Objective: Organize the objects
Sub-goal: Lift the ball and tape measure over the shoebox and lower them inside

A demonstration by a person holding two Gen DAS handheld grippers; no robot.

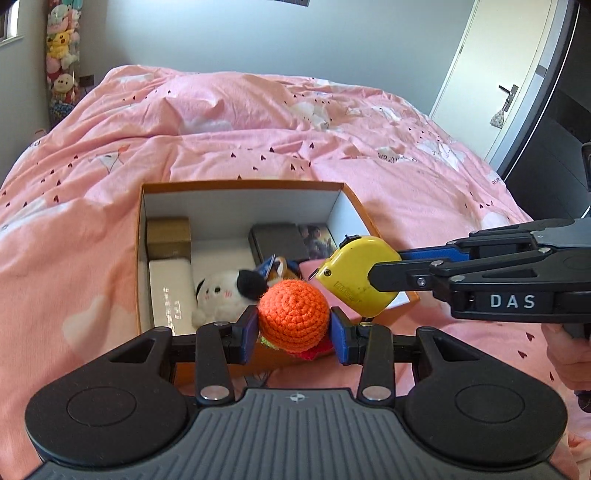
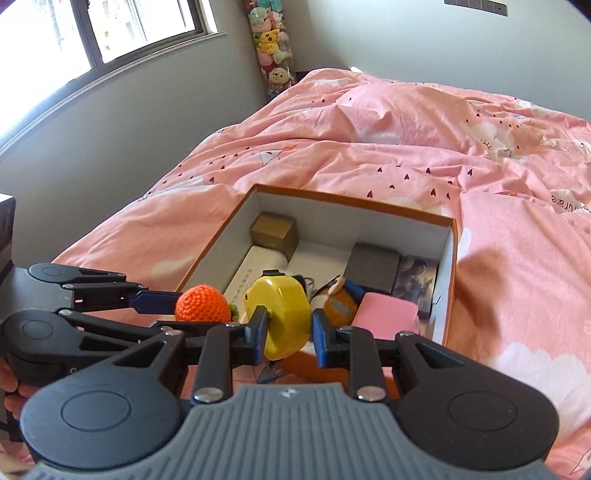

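**Both grippers loaded, held over open box on bed**

Pink bedspread [image 1: 229,155] fills most of both views; soft, rumpled, so the box sits slightly sunk in it. Orange-rimmed cardboard box [image 1: 240,184] lies open-topped near the bed's front edge, likely the sorting container for the task.

Inside the box: white flat pack [image 1: 170,291] along the left wall, brown small box [image 1: 168,236] in the far left corner, dark tin [image 1: 279,240] and a photo card [image 1: 317,240] at the far right, white plush [image 1: 221,295] near the middle. All lie flat or tucked to the walls, judged to save room.

Left gripper [image 1: 293,328] is clamped on the orange crochet ball [image 1: 293,310], pads pressing both sides, held above the near edge of the box. Right gripper [image 2: 288,328] is clenched on the yellow tape measure [image 2: 282,314], gripped across its flat faces, just beside the ball and over the box's near right part. Neither item is in the box or released.

View differences: only the right wrist view shows the pink pad [image 2: 384,314] and an orange-blue toy [image 2: 340,301] clearly, plus the window [image 2: 110,29]. Only the left wrist view shows the door [image 1: 491,74] and the plush's face. Plush-toy column [image 1: 62,55] appears in both.
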